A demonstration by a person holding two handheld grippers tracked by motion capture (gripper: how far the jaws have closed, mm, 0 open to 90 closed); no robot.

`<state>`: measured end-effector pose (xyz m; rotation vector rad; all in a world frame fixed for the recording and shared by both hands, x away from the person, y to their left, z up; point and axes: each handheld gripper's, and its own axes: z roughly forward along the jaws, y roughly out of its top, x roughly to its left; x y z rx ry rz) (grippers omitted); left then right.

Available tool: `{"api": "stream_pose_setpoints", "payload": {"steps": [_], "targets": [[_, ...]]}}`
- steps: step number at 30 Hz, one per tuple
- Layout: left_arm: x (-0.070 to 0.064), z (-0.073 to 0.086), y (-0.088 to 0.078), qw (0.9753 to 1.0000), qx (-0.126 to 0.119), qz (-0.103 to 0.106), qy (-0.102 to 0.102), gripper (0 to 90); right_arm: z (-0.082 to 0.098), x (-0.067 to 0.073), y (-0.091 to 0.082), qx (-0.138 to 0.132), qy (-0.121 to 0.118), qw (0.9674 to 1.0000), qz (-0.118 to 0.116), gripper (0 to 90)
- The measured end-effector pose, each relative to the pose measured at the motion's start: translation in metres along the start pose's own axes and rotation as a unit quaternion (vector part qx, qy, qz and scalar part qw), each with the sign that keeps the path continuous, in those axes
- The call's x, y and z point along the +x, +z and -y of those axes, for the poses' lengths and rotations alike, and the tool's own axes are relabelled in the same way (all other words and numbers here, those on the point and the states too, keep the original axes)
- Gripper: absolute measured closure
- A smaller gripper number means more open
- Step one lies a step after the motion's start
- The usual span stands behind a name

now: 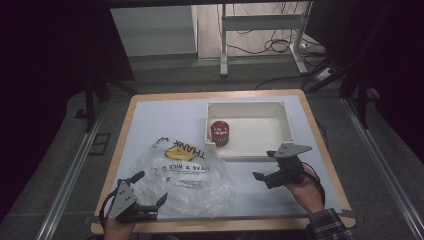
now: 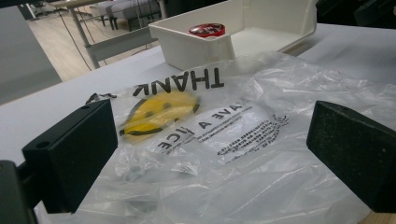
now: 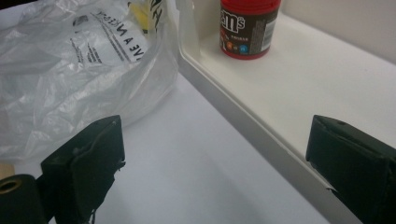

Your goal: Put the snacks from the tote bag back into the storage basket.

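A crumpled clear plastic bag printed with a yellow smiley and "THANK" lies flat on the white mat. A red candy can stands upright in the near left corner of a white tray. My left gripper is open at the bag's near left edge, and the bag spreads just ahead of its jaws. Right of the bag, my right gripper is open over the mat, straddling the tray's near wall, with nothing gripped.
The wooden table edge runs along the front. A metal desk frame and loose cables stand on the floor beyond the table. A hand in a plaid sleeve holds the right gripper.
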<state>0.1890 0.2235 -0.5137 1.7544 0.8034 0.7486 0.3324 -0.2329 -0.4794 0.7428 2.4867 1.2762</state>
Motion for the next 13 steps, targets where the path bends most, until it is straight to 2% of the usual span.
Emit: {"api": "stream_pose_setpoints", "payload": {"steps": [10, 13], "targets": [[-0.001, 0.0, 0.0, 1.0, 0.001, -0.001, 0.003, 1.8, 0.012, 0.004, -0.006, 0.012, -0.007, 0.9998, 0.014, 4.8], [-0.001, 0.0, 0.001, 1.0, 0.003, -0.001, 0.005, 1.8, 0.012, 0.003, -0.006, 0.008, -0.004, 0.9999, 0.014, 4.8]]}}
